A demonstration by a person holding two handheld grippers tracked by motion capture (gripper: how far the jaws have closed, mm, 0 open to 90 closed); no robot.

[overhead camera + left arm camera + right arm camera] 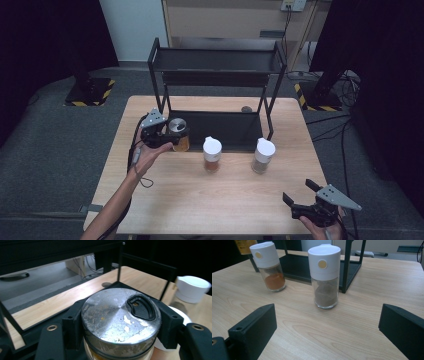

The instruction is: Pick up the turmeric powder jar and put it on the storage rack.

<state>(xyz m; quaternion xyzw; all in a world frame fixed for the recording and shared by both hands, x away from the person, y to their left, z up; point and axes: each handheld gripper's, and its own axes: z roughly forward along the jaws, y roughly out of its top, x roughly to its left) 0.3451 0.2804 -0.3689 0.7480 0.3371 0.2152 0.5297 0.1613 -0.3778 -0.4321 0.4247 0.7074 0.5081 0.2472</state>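
At centre left, the left gripper [167, 137] clamps the metal-lidded jar [121, 320] just below its lid for carrying toward the rack [215, 75]; the right gripper [300, 192] rests released at lower right.

No legible text/labels anywhere; jar lids, shakers, rack all unmarked.

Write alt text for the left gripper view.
The left gripper is shut on a glass jar with a scuffed round metal lid, seen close from above. Behind it stand a black metal shelf rack on the wooden table and, at right, a white-capped spice jar.
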